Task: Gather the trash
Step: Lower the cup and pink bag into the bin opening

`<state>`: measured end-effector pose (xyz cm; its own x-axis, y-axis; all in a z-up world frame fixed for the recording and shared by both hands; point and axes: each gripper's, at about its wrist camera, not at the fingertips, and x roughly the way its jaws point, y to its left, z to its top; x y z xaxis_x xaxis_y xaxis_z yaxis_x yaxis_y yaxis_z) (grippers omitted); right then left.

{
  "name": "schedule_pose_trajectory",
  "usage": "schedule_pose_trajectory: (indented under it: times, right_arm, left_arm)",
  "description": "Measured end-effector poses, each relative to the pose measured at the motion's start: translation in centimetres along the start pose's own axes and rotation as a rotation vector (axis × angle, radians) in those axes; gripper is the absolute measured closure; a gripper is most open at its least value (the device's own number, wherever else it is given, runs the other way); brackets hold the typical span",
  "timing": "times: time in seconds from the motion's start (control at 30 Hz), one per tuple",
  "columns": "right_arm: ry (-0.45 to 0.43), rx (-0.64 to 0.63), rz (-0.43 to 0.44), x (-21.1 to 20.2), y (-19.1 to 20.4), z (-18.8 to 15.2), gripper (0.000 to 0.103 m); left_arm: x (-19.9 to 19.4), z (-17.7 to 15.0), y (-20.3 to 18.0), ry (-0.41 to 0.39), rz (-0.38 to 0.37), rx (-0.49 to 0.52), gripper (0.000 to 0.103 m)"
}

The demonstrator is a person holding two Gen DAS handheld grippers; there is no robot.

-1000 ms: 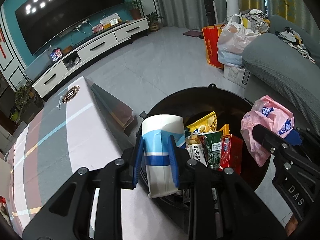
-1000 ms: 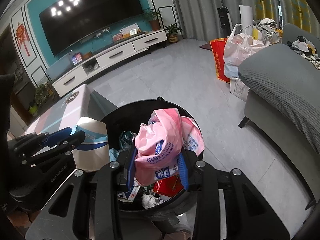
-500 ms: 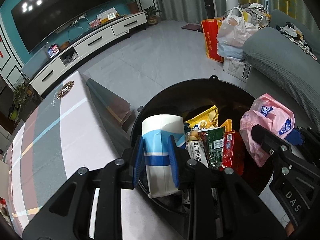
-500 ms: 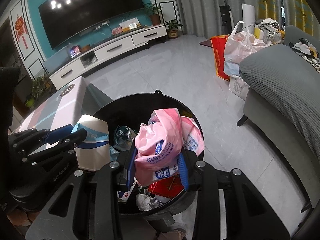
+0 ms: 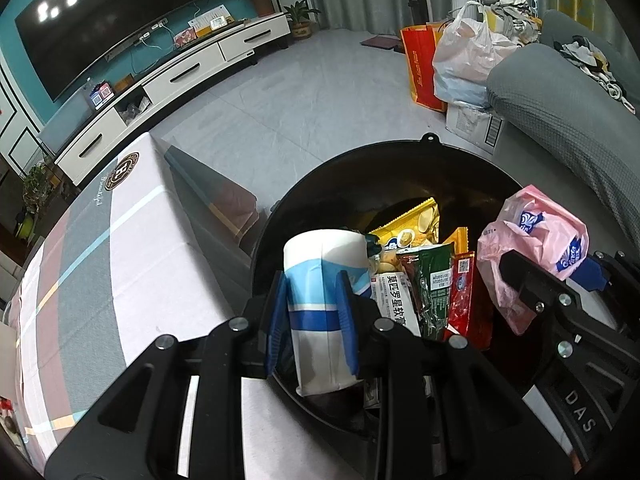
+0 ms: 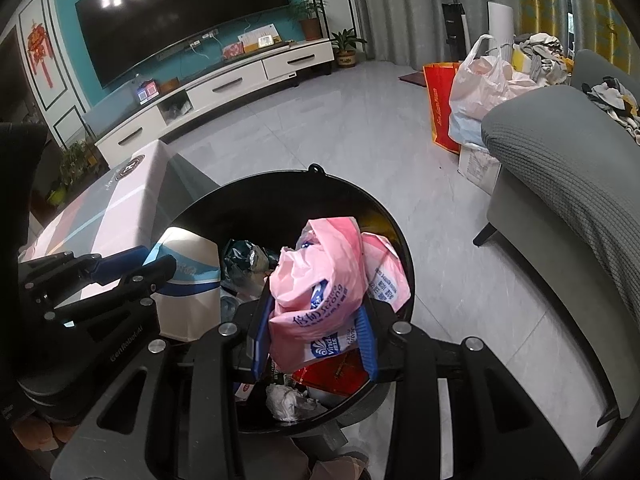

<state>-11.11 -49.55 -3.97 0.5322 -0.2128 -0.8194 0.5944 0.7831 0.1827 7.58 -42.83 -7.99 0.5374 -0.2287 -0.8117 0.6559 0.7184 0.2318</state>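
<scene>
Left gripper pinches a carton over the bin's near rim beside the table edge, right gripper pinches a pink bag above the bin; bare floor beyond.

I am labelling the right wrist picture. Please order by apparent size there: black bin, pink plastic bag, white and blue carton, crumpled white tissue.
1. black bin
2. pink plastic bag and white and blue carton: look alike, carton partly hidden, unranked
3. crumpled white tissue
</scene>
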Motion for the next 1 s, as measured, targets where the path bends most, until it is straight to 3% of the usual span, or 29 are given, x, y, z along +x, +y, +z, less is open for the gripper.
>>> schedule_pose_trajectory:
  times: [1.0]
  right_arm:
    - [0.066, -0.019, -0.023, 1.8, 0.0, -0.4, 0.066]
  left_arm:
    - [1.5, 0.2, -0.7, 0.046, 0.005, 0.018, 0.076]
